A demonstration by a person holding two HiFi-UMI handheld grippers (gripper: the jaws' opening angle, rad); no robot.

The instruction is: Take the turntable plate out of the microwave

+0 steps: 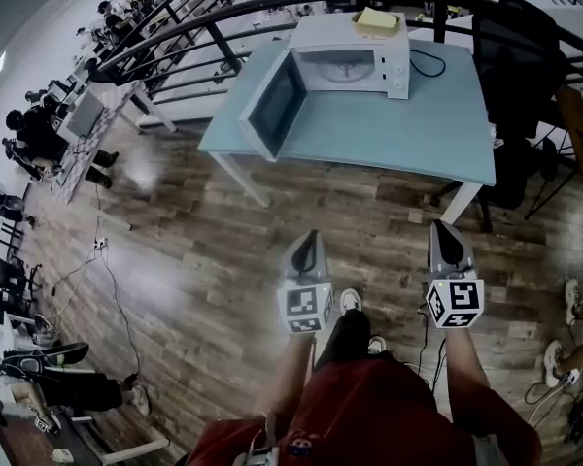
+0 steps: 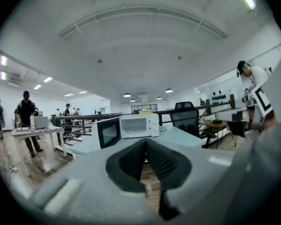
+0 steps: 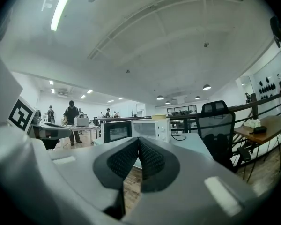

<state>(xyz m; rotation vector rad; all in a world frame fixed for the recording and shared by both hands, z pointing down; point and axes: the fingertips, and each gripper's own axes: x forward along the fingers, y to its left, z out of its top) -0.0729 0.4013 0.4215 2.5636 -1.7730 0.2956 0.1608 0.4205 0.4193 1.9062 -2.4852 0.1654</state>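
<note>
Nearest, the grey left tongs (image 1: 308, 241) and the grey right tongs (image 1: 447, 229) are held side by side over the brown wooden plank floor (image 1: 175, 289). Each has its black ribbed pads pressed together with nothing between them. Their black-and-white square-marker cubes (image 1: 305, 306) carry coded patterns, not words.

Well ahead stands the pale blue bench (image 1: 408, 139). On it sits the white box-shaped microwave (image 1: 398, 61), its dark-windowed door (image 1: 275, 105) swung wide to the left. Inside the cavity the round clear glass turntable plate (image 1: 338, 66) lies flat on the oven floor. A flat yellow pad (image 1: 377, 19) rests on the microwave's roof.

I judge the plate stiff, fairly heavy for its thinness, slick and breakable. The best hold is probably its front rim, pinched on either side by both tongs and lifted level. Any brand or panel lettering on the microwave is too small to read from here.
</note>
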